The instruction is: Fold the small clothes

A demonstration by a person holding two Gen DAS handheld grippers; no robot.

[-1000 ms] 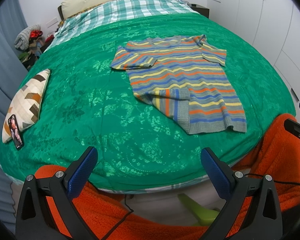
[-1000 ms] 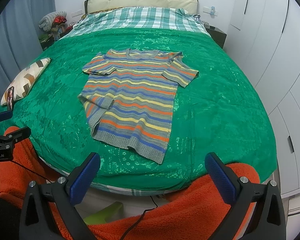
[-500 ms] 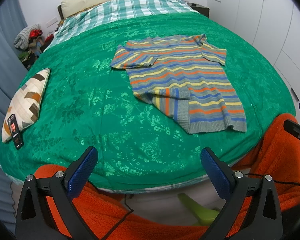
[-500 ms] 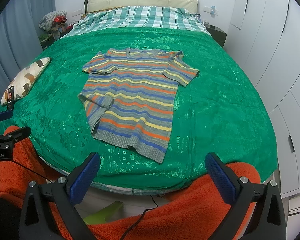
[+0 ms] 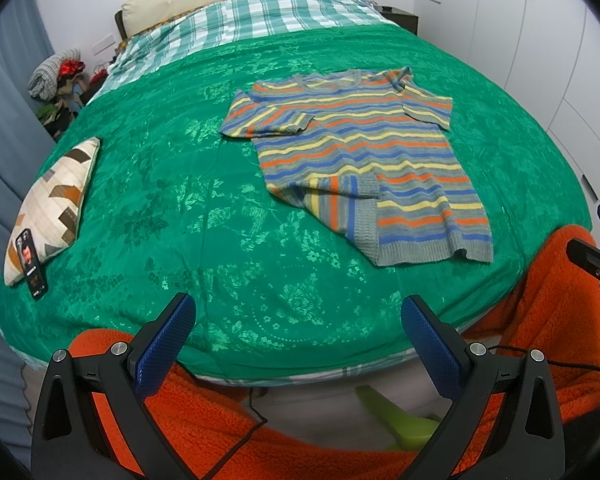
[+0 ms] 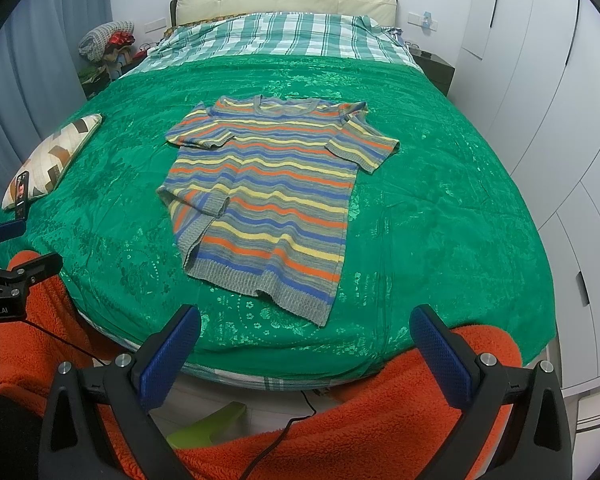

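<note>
A striped knit short-sleeved sweater (image 5: 364,160) in grey, orange, yellow and blue lies flat on the green bedspread (image 5: 180,208); it also shows in the right wrist view (image 6: 268,200). Its lower left corner is flipped over onto the body, and its left sleeve is folded inward. My left gripper (image 5: 298,340) is open and empty, held back from the bed's near edge, left of the sweater. My right gripper (image 6: 304,344) is open and empty, just short of the sweater's hem.
A patterned cushion (image 5: 56,204) with a phone (image 5: 30,264) leaning on it lies at the bed's left edge. An orange fleece sleeve (image 6: 340,420) and a cable run under the grippers. White wardrobes (image 6: 560,120) stand on the right.
</note>
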